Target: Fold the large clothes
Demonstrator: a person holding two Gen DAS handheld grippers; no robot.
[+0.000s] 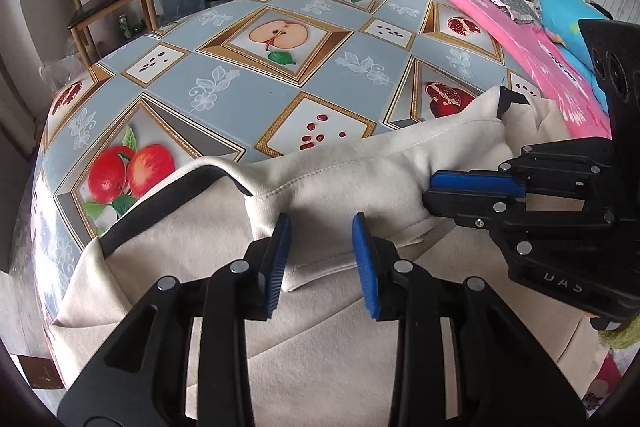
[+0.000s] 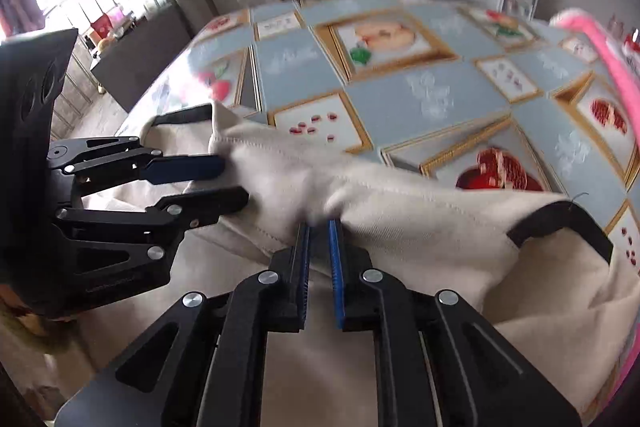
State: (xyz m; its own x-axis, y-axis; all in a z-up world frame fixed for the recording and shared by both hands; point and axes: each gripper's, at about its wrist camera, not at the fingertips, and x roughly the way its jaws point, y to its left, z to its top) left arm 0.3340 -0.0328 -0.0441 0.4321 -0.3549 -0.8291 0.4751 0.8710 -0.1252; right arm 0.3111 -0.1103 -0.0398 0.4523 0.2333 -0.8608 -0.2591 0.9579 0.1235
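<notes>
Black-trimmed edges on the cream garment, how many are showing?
2. Left black edge lies by the pictured apples; right black edge sits beyond the right tool. Garment folds may hide others.

Cream garment (image 1: 328, 311) with black trim; grey-blue bench cloth (image 1: 256, 83) printed with apples and pomegranates; pink blanket (image 1: 532, 39).

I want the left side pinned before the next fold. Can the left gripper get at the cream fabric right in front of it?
Probably yes. The left gripper is open, with a ridge of the cream garment lying between its fingers and nothing in between. The right gripper grips the same ridge further along, off to the side.
</notes>
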